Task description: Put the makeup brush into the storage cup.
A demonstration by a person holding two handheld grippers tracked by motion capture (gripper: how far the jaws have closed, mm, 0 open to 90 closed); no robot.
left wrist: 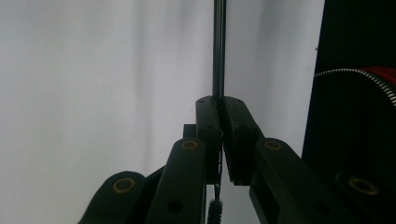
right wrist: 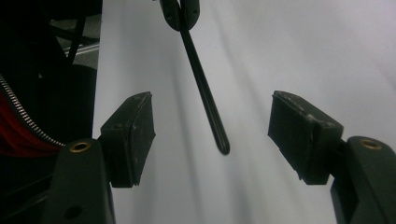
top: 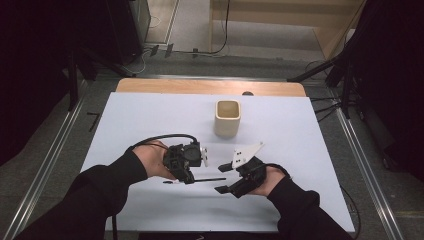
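Note:
A thin black brush (top: pixel 209 179) with a long straight handle lies level just above the white table cover (top: pixel 145 115). My left gripper (top: pixel 191 178) is shut on it partway along; in the left gripper view the handle (left wrist: pixel 218 46) runs out past the closed jaws and a bristly end (left wrist: pixel 215 212) shows below them. My right gripper (top: pixel 224 178) is open, and the handle's free tip (right wrist: pixel 223 147) hangs between its two pads (right wrist: pixel 135 133) without touching either. The left gripper (right wrist: pixel 180 14) shows at the top of the right gripper view.
A beige square cup (top: pixel 227 118) stands upright behind the grippers, mouth open and apart from them. The wooden table edge (top: pixel 210 86) runs along the far side. Metal rails, dark stands and cables flank the table.

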